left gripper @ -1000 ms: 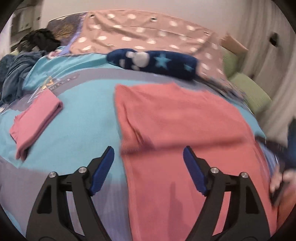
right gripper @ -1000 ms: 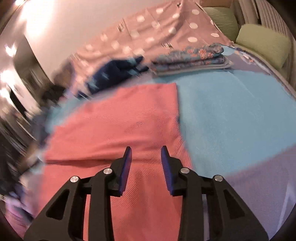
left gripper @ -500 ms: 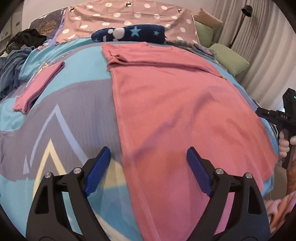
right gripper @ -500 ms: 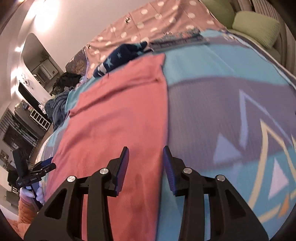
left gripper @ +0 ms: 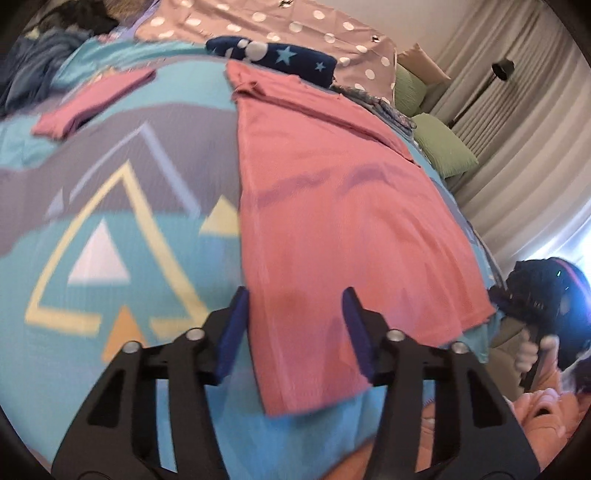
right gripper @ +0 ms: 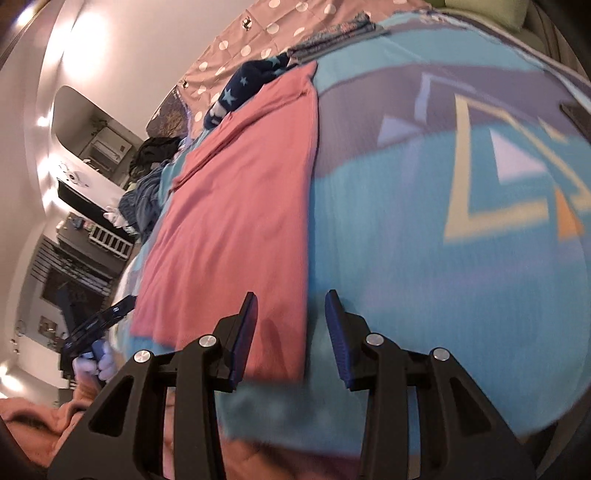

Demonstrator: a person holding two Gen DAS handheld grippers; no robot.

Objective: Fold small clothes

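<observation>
A long pink garment [left gripper: 343,206] lies spread flat on a bed, on a blue and grey bedspread [left gripper: 122,236] printed with yellow and white triangles. The garment runs from the near edge of the bed up toward the pillows, with a folded band across its far end. The left hand-held gripper [left gripper: 295,325] sits low over the near left corner of the garment with its blue-padded jaws spread apart and nothing between them. The right hand-held gripper [right gripper: 290,336] sits over the near right corner, its jaws also apart and holding nothing; its left pad is above the pink cloth and its right pad above bare bedspread. A smaller folded pink item [left gripper: 92,99] rests well apart on the left side of the bed. A dark blue cloth with stars [left gripper: 273,59] lies just beyond the garment's far end, against a dusty pink polka-dot cover [left gripper: 295,26]. Green cushions [left gripper: 443,144] sit at the far right. The pictures are somewhat blurred.
</observation>
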